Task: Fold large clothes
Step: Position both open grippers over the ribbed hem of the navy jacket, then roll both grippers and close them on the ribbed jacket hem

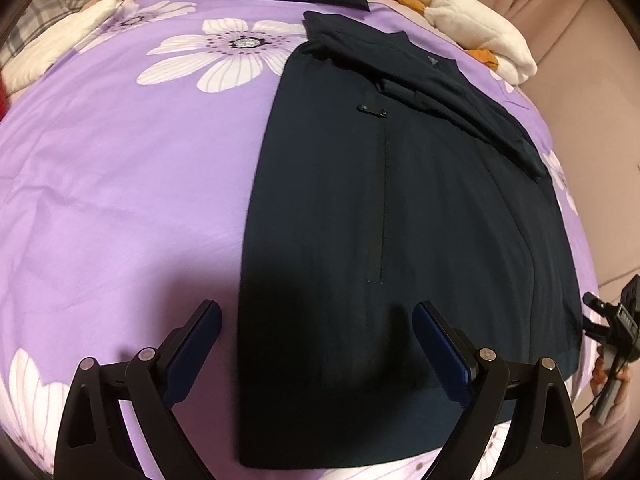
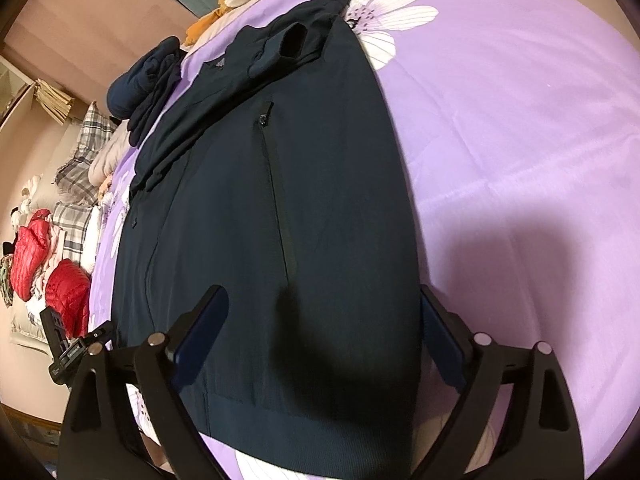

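Your navy jacket (image 1: 400,208) lies flat on the bed (image 1: 120,200), sleeves folded in. Both the left gripper (image 1: 316,312) and right gripper (image 2: 324,300) gape wide, empty, over its ribbed hem (image 1: 400,424) at 6 o'clock. It's soft, limp fabric; pinch the hem corners.

navy jacket (image 1: 400,200) flat, purple sheet (image 1: 120,180), tool (image 1: 316,312) open

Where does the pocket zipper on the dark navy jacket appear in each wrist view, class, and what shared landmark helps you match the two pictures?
Left wrist view: the pocket zipper runs vertically just right of centre, its pull at the top.
Right wrist view: the pocket zipper slants slightly, left of centre, its pull at the top.
Shared landmark: the folded sleeve lying across the jacket's upper part, just beyond the zipper pull.
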A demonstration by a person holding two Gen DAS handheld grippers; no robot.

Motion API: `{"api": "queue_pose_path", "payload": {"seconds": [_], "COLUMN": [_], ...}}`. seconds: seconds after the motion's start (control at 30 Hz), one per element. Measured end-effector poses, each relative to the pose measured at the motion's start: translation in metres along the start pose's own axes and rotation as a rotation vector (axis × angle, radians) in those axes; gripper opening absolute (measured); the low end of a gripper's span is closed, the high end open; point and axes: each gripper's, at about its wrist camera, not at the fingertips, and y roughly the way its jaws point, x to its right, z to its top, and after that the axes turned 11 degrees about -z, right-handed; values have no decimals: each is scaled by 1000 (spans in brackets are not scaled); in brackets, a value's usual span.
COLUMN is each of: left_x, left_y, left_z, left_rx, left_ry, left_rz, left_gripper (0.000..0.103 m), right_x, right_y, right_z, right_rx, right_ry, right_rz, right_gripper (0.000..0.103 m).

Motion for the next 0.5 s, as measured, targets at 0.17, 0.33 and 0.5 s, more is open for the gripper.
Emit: {"api": "queue_pose_path", "payload": {"seconds": [0.17,0.33,0.5], "left_x": [1,3,5], "left_y": [5,9,13], "left_z": [3,7,12], "left_rx": [-3,0,-1], "left_ry": [6,8,2], "left_rz": [-12,-22,-44], "left_gripper": [95,95,95], "right_x": [-5,-11,-15], "right_y": [5,12,14], "right_z": [6,14,17], "right_rx": [16,21,25], "right_ry": [-6,-14,-20], "right_rz": [24,32,43], "right_gripper": [97,97,97]}}
